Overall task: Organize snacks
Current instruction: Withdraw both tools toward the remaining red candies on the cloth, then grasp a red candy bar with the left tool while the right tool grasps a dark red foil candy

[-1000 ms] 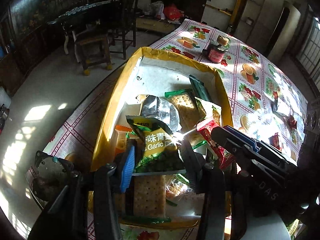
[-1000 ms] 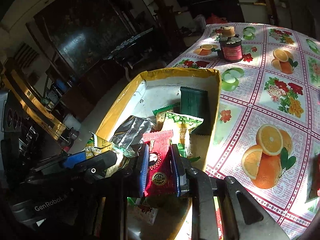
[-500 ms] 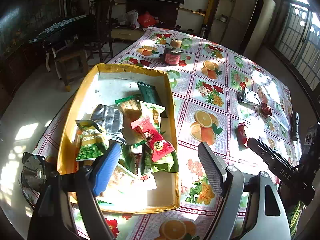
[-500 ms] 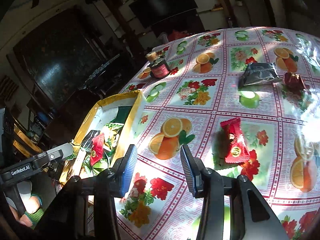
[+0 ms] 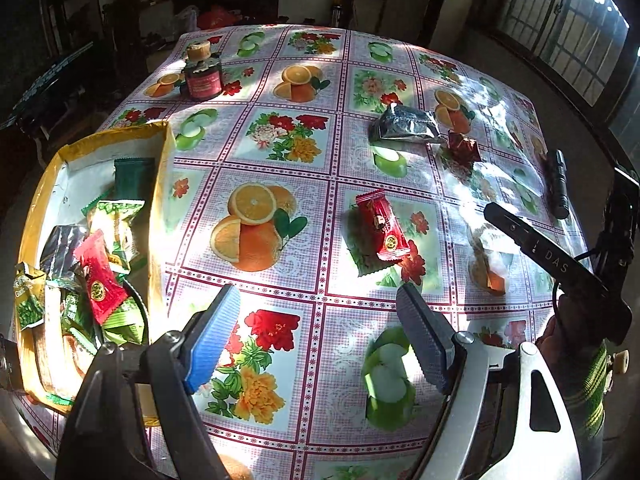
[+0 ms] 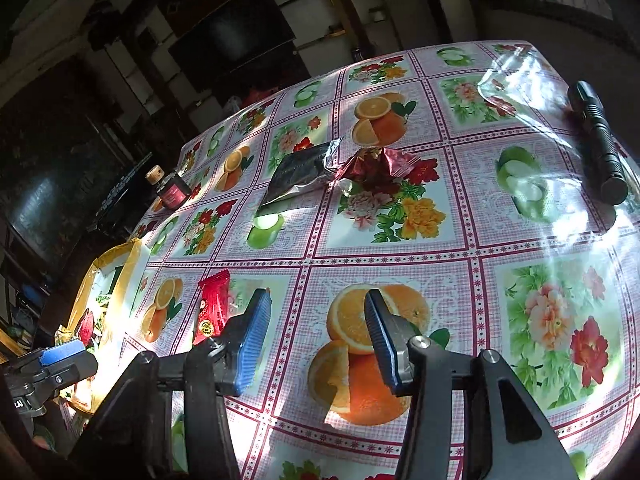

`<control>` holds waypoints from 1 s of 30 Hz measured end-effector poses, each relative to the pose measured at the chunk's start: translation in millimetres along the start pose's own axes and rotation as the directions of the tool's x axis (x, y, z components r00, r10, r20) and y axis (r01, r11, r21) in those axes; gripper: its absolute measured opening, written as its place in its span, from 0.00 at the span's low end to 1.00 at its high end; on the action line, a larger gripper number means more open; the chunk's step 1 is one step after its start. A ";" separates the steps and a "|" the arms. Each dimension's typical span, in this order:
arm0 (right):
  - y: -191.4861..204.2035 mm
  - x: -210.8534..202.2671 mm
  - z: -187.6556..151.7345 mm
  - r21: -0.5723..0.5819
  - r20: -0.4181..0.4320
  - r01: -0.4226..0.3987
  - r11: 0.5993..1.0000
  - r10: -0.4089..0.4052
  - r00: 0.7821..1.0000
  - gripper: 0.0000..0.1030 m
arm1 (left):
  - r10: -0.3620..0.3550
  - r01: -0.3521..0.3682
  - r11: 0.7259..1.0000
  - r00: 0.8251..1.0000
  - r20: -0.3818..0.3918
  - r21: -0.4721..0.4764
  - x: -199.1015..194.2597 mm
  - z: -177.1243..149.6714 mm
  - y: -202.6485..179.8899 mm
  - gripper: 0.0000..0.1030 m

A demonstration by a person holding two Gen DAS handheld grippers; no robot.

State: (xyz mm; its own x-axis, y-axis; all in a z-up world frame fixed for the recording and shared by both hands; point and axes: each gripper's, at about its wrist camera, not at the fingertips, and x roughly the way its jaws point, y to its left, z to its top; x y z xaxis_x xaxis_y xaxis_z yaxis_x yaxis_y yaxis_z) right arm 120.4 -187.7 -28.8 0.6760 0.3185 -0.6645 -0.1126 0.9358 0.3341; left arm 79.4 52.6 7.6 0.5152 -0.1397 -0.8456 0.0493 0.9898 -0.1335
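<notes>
A yellow box [image 5: 159, 200] holding several snack packets sits at the table's left edge. Loose on the fruit-print tablecloth [image 5: 332, 160] lie a red packet [image 5: 382, 227], a silver packet [image 5: 404, 124] and a crumpled dark red wrapper [image 5: 462, 148]. My left gripper [image 5: 320, 300] hangs open and empty over the cloth, right of the box and short of the red packet. My right gripper [image 6: 316, 304] hovers over a printed orange, its jaws opening with nothing between them. The red packet [image 6: 214, 304] lies just left of its left finger; the silver packet [image 6: 300, 172] and wrapper [image 6: 376, 166] lie farther off.
A dark jar with a cork lid [image 5: 202, 76] stands at the far left of the table. A black flashlight [image 6: 598, 136] lies near the right edge. A pale wrapped snack [image 5: 486, 266] lies near the right gripper's body [image 5: 560, 264]. Dark furniture surrounds the table.
Both grippers let go of their packets, a green one on the left and a red one on the right, in the box. They opened and swung right, out over the open tablecloth.
</notes>
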 end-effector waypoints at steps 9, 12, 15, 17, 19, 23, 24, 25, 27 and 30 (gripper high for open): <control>1.2 43.6 67.1 -0.321 0.071 0.137 0.937 -0.120 0.990 0.62 | 0.016 -0.017 1.000 0.998 -0.066 -0.016 49.0 34.8 -28.4 0.78; 3.5 61.3 79.2 -0.382 0.055 0.137 0.914 -0.126 0.991 0.66 | 0.019 -0.021 1.000 0.996 -0.087 -0.017 62.2 40.0 -33.9 0.78; 4.4 79.7 83.9 -0.423 0.033 0.162 0.891 -0.164 0.986 0.66 | 0.024 -0.025 1.000 0.994 -0.108 -0.009 75.0 42.9 -40.7 0.78; 1.9 91.3 83.4 -0.431 -0.009 0.168 0.887 -0.190 0.982 0.66 | 0.028 -0.029 1.000 0.992 -0.124 -0.005 83.5 44.5 -44.1 0.78; 2.2 93.0 81.2 -0.434 -0.026 0.162 0.886 -0.192 0.981 0.57 | 0.032 -0.032 0.999 0.990 -0.141 -0.001 90.9 44.7 -46.7 0.78; 3.7 82.2 76.5 -0.408 -0.048 0.144 0.901 -0.179 0.983 0.39 | 0.078 -0.074 0.996 0.991 -0.113 0.039 93.7 42.4 -53.9 0.54; 2.1 78.3 75.9 -0.385 -0.058 0.130 0.914 -0.164 0.985 0.27 | 0.073 -0.069 0.997 0.991 -0.110 0.041 91.5 42.2 -54.2 0.39; 0.9 73.5 74.1 -0.362 -0.066 0.122 0.924 -0.156 0.986 0.13 | 0.070 -0.066 0.997 0.991 -0.110 0.041 89.4 42.1 -53.8 0.29; -0.2 62.6 69.4 -0.309 -0.083 0.089 0.947 -0.120 0.989 0.06 | 0.060 -0.056 0.998 0.991 -0.115 0.040 87.7 41.2 -52.3 0.23; 3.6 42.6 56.6 -0.270 -0.090 0.034 0.962 -0.060 0.994 0.06 | 0.050 -0.045 0.998 0.992 -0.119 0.044 82.7 34.8 -49.2 0.21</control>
State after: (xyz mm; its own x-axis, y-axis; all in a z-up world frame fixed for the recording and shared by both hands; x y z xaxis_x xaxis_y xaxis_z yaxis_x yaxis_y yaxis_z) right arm 190.0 -179.2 -18.1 0.6132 0.2741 -0.7409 -0.2821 0.9520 0.1186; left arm 149.3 -6.7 -37.8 0.4116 -0.0920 -0.9067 0.0637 0.9954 -0.0720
